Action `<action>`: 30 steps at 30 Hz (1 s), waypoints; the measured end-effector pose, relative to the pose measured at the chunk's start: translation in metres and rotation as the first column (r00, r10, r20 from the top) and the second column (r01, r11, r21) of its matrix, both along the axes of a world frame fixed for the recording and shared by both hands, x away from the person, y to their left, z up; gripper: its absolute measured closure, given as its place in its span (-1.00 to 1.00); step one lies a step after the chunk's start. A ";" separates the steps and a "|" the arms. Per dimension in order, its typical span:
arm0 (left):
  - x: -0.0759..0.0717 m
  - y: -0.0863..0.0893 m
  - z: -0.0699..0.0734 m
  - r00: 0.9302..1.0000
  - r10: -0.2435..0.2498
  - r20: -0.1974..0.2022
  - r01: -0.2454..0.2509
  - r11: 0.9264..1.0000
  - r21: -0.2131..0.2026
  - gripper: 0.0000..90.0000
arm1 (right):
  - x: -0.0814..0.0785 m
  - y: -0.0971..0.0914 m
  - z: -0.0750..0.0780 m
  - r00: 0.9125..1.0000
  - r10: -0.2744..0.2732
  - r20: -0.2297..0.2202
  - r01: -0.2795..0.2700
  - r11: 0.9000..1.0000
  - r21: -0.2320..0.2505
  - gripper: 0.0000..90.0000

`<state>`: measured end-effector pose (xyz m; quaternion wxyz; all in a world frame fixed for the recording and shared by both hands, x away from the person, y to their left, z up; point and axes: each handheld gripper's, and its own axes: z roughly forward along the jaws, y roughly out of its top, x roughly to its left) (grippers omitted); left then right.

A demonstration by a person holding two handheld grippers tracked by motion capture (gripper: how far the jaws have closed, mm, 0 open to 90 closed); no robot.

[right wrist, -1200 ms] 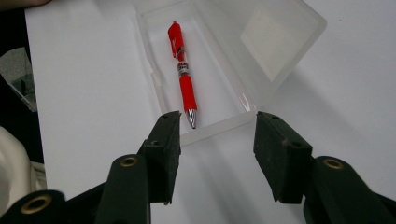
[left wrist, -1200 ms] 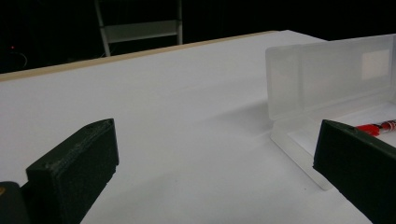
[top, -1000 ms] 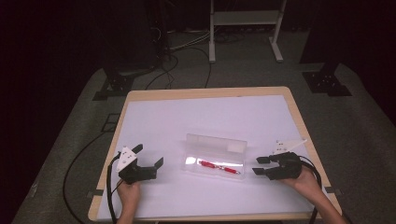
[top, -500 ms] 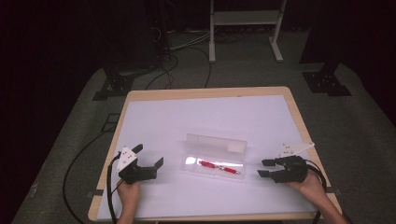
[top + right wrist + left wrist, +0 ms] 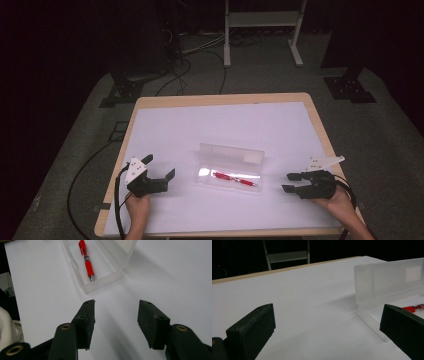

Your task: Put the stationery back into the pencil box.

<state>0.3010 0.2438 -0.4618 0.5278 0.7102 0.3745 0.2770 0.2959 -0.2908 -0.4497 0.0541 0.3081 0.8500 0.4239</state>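
Glossy red pen point(image 5: 234, 178), clear rectangular plastic case point(image 5: 231, 169), matte white tabletop point(image 5: 220, 125)

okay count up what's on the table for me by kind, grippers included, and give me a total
Clear plastic case, lid open: 1
Red pen, lying inside the case: 1
Black grippers, both open and empty: 2, the left gripper and the right gripper
Total: 4
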 end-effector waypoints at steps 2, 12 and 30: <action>0.000 0.000 0.000 1.000 0.000 0.000 0.000 1.000 0.000 -1.00 | -0.001 -0.002 -0.001 1.000 -0.002 0.002 0.002 1.000 0.001 0.04; 0.000 0.000 0.000 1.000 -0.001 0.000 0.001 1.000 0.002 -1.00 | -0.006 -0.012 -0.006 1.000 -0.027 -0.011 0.028 1.000 0.009 0.03; 0.000 0.000 0.000 1.000 -0.001 0.000 0.001 1.000 0.001 -1.00 | -0.018 -0.036 -0.015 0.996 -0.089 -0.019 0.090 0.995 0.039 0.01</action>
